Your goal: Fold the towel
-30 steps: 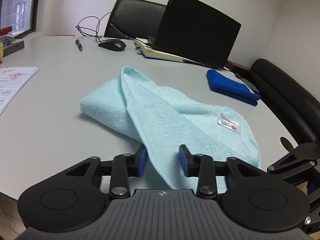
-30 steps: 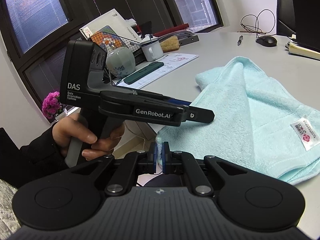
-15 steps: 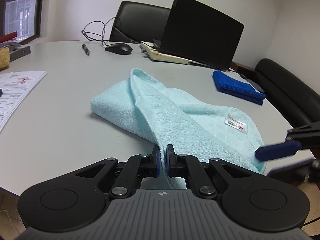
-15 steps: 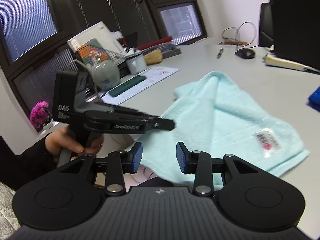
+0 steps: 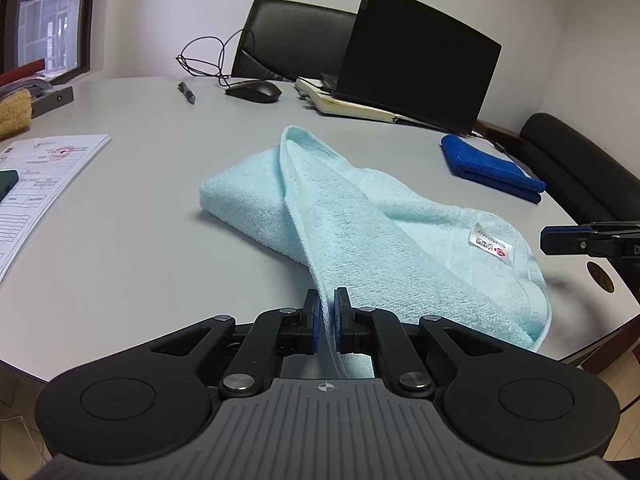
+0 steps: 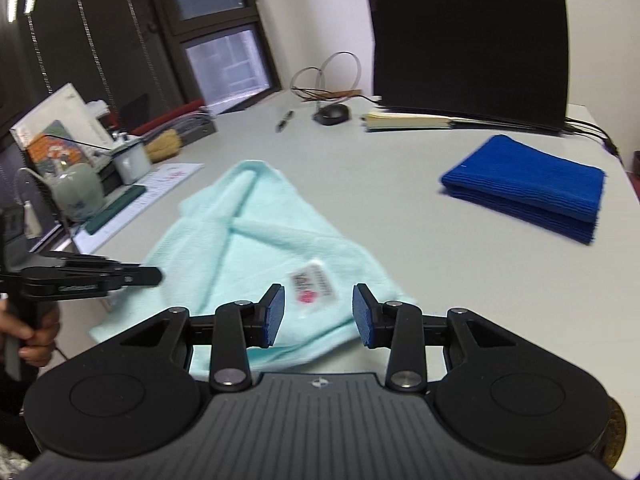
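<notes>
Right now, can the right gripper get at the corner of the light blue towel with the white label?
Probably yes. The right gripper is open just above the light blue towel, its white label shows between the jaws, and nothing lies between them.

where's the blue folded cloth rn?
The blue folded cloth lies on the table, right side of both wrist views, just in front of the laptop and apart from the light blue towel.

Our left gripper [image 5: 327,312] sits low at the near table edge, its blue pads pinched on a towel fold. Our right gripper [image 6: 319,314] hovers to its right, pads spread wide, gripping nothing.
</notes>
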The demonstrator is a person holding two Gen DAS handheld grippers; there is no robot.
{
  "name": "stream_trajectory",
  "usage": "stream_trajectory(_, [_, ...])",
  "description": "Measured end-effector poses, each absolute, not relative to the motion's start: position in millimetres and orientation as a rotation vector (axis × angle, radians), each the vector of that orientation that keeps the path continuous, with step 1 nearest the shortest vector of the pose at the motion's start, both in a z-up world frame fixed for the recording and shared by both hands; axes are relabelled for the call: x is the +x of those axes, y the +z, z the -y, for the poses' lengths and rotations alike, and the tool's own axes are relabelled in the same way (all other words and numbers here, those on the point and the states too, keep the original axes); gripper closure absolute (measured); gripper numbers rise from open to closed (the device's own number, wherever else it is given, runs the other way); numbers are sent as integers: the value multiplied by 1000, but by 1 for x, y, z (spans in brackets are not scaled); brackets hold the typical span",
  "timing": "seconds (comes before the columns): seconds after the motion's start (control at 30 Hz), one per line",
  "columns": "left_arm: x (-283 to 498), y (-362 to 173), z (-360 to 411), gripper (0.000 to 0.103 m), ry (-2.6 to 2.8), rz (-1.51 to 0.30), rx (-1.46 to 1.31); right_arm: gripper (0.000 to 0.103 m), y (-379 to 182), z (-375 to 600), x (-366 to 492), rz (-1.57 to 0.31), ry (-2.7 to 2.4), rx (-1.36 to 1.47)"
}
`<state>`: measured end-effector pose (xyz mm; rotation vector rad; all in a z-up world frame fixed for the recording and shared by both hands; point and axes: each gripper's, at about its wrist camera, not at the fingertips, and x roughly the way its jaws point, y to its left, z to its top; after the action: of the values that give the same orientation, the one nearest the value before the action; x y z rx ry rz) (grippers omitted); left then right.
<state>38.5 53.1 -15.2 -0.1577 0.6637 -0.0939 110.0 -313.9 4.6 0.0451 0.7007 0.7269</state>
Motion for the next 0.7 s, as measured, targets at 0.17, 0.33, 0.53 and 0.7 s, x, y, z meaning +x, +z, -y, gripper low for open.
stream_trajectory(0.17, [38,-17,-57,94,-91,-673,-150,56,-6,313,124,-723,700,42])
stream_trajectory(0.33, [39,-16,-58,94,-88,-674,-145,53,-11,310,132,-733,706,45])
stream_trajectory(0.53, [40,-16,-57,94,-85,-675,-129,54,-14,305,136,-741,747,53])
stream_trajectory(0.7, [42,-16,-57,94,-83,-674,-124,70,-11,303,133,-737,780,64])
